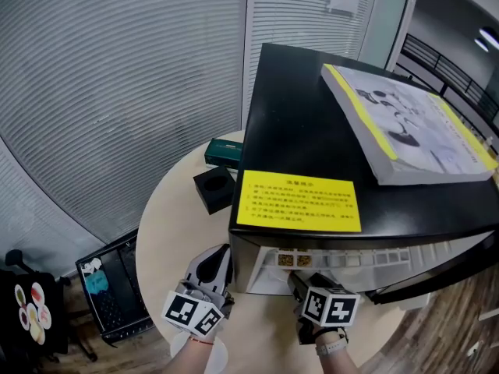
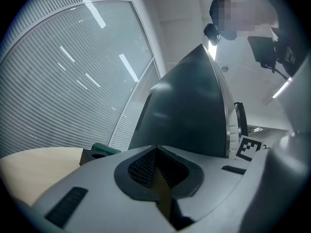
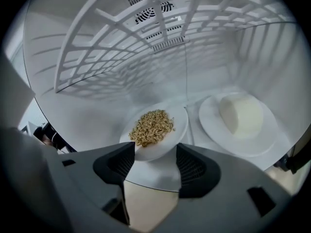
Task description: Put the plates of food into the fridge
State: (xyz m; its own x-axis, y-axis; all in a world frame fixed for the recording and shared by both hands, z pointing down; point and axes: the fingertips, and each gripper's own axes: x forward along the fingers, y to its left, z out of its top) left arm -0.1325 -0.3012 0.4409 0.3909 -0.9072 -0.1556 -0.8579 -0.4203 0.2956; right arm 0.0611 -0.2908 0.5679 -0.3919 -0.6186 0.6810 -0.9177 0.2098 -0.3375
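A black mini fridge (image 1: 312,131) stands on a round pale table (image 1: 175,232), its door (image 1: 444,267) swung open at the front right. Inside, in the right gripper view, a white plate of brown grains (image 3: 155,127) lies on the fridge floor. Beside it on the right is a white plate with a pale rounded lump of food (image 3: 240,114). My right gripper (image 3: 155,161) reaches into the opening, open; the grain plate's near rim lies between the spread jaws, and the pads do not press on it. My left gripper (image 1: 209,269) hangs left of the fridge front, shut and empty (image 2: 156,149).
A white wire shelf (image 3: 146,42) spans the fridge above the plates. A thick book (image 1: 405,127) and a yellow label (image 1: 300,201) lie on the fridge top. A green box (image 1: 222,153) and a black cube box (image 1: 214,189) sit on the table left of the fridge.
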